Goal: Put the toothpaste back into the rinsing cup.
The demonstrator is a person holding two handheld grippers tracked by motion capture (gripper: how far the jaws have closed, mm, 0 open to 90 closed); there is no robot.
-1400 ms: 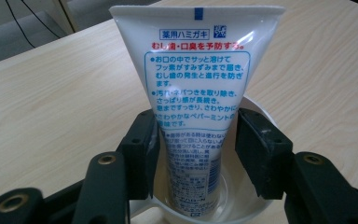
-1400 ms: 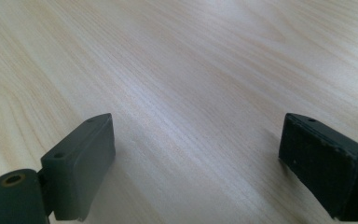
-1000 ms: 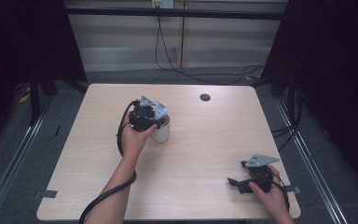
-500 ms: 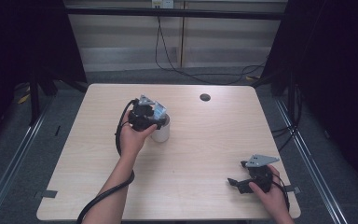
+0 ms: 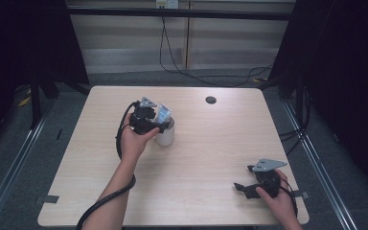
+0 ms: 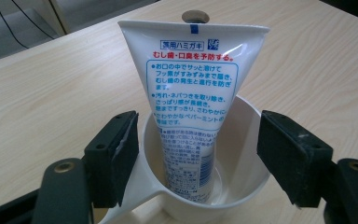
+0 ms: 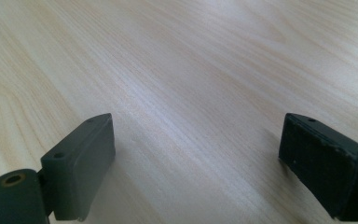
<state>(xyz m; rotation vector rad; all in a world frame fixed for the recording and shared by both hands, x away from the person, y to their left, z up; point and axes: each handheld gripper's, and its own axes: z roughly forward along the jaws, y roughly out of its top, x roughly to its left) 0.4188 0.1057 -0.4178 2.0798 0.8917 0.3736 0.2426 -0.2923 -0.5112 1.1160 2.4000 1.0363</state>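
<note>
We are looking at a recording booth or lab: a light wood-grain table (image 5: 187,191) with a cable grommet (image 5: 211,100) stands alone between black curtains (image 5: 33,43), on grey carpet with metal floor rails (image 5: 19,158). Loose cables (image 5: 172,52) hang down the panelled back wall (image 5: 124,43).

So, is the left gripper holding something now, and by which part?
Nothing is held. The left gripper has just opened; the toothpaste tube stands free in the white cup.
</note>
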